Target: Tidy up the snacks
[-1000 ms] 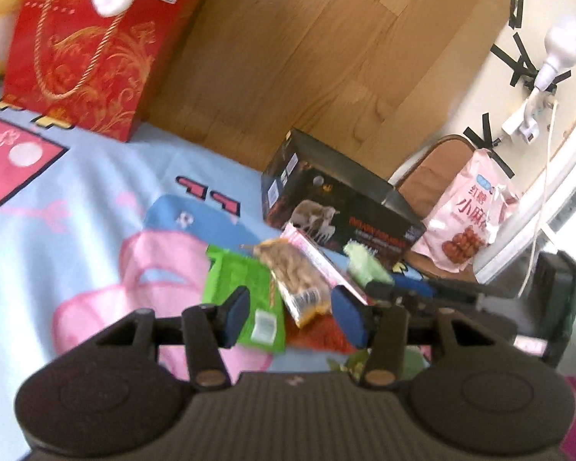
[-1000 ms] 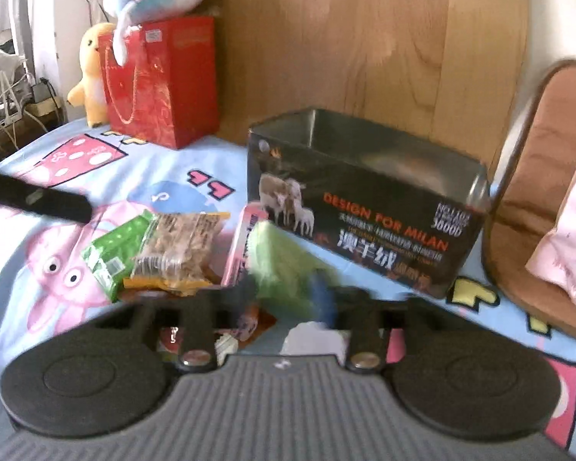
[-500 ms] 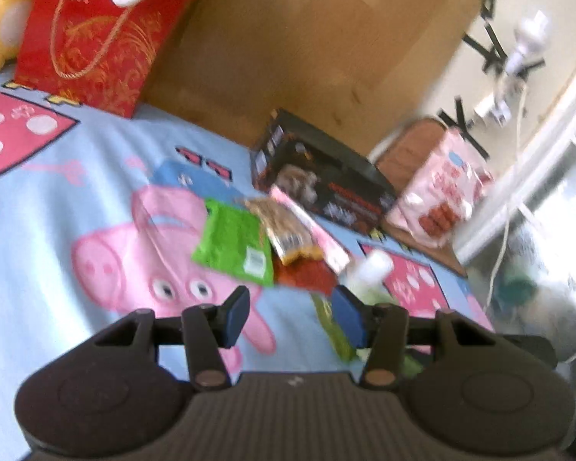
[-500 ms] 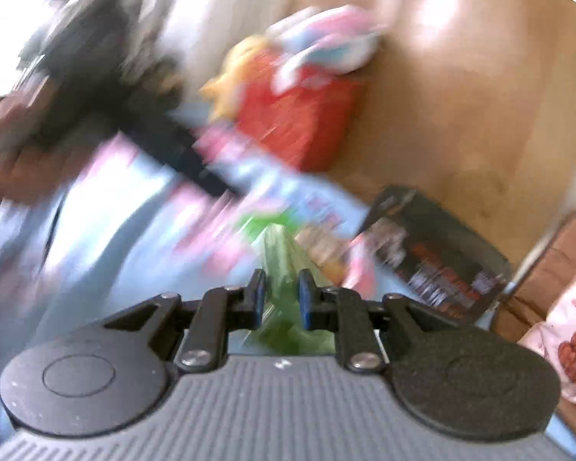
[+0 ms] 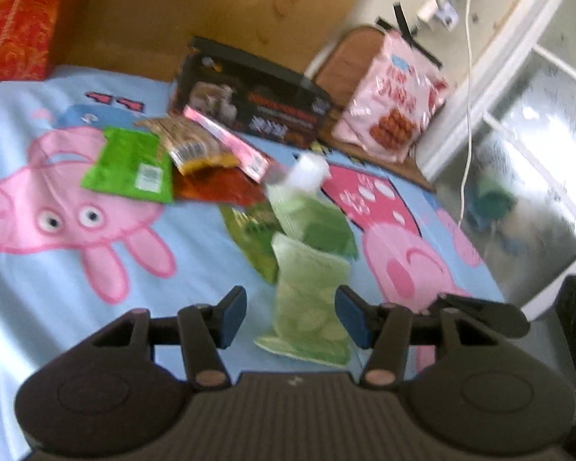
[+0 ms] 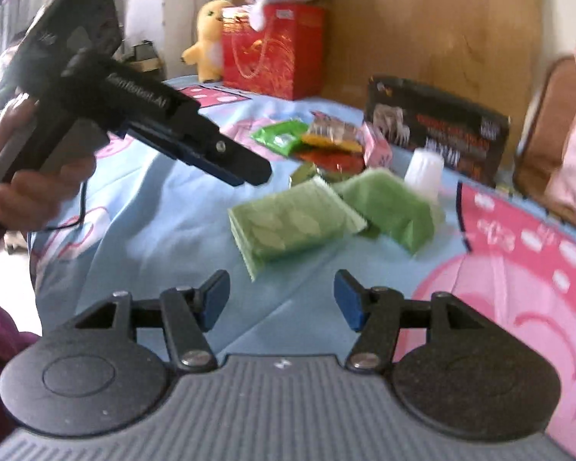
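A pile of snack packets lies on the cartoon bedsheet. A pale green packet (image 5: 307, 299) lies just ahead of my open left gripper (image 5: 290, 317), between its fingers' line but not gripped. It also shows in the right wrist view (image 6: 292, 226), ahead of my open, empty right gripper (image 6: 280, 299). A second green packet (image 6: 391, 203) lies behind it. Further back are a bright green packet (image 5: 130, 165), a peanut packet (image 5: 192, 146), a pink box (image 5: 230, 146) and a dark open tin box (image 5: 249, 96). The left gripper body (image 6: 153, 115) shows in the right wrist view.
A red gift bag (image 6: 272, 50) and plush toys (image 6: 207, 38) stand at the back against a wooden headboard (image 5: 196, 7). A large pink snack bag (image 5: 391, 103) rests on a brown cushion at the right. A window (image 5: 537, 153) and cable lie beyond the bed's right edge.
My right gripper held the pale green packet, swung it away from the pile, and has now opened; the packet lies on the sheet. My left gripper has pulled back toward it.
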Demonstrator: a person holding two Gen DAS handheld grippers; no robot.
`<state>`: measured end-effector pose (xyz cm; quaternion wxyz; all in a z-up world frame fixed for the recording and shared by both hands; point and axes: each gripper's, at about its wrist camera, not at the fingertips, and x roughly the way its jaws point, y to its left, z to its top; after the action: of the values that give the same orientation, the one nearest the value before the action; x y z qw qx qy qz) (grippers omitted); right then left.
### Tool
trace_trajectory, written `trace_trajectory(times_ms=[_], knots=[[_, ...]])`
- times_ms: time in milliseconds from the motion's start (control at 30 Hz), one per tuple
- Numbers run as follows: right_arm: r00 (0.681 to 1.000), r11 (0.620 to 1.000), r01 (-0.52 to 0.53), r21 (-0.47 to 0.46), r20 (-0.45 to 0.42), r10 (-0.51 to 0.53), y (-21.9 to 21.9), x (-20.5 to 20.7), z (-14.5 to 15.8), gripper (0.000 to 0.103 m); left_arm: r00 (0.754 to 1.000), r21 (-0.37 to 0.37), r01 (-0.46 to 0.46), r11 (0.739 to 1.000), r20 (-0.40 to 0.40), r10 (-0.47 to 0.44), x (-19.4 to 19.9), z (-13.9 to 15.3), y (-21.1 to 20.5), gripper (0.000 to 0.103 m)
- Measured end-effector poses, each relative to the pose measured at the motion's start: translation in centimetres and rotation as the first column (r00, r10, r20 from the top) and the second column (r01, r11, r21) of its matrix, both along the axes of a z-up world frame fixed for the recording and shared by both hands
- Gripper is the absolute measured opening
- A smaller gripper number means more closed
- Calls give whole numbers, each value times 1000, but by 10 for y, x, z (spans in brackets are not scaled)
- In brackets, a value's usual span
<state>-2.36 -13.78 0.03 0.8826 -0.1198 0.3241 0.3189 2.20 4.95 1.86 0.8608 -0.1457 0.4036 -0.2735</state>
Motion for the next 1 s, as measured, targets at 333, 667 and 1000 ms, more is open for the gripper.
trace_trajectory(times_ms=[333,667,1000], knots=[[999,999,39,18,5,-39,12,6,0,29,998,30,57,998,-33,-56,-15,-4,-15,31],[980,987,118,109,149,-133,-4,29,42,28,982,89,74,993,165,-88,22,61,-36,32],[944,955,244,167,185,-273,-13,163,73,28,969,102,-20,995,248,-6,158,92,-65,32]])
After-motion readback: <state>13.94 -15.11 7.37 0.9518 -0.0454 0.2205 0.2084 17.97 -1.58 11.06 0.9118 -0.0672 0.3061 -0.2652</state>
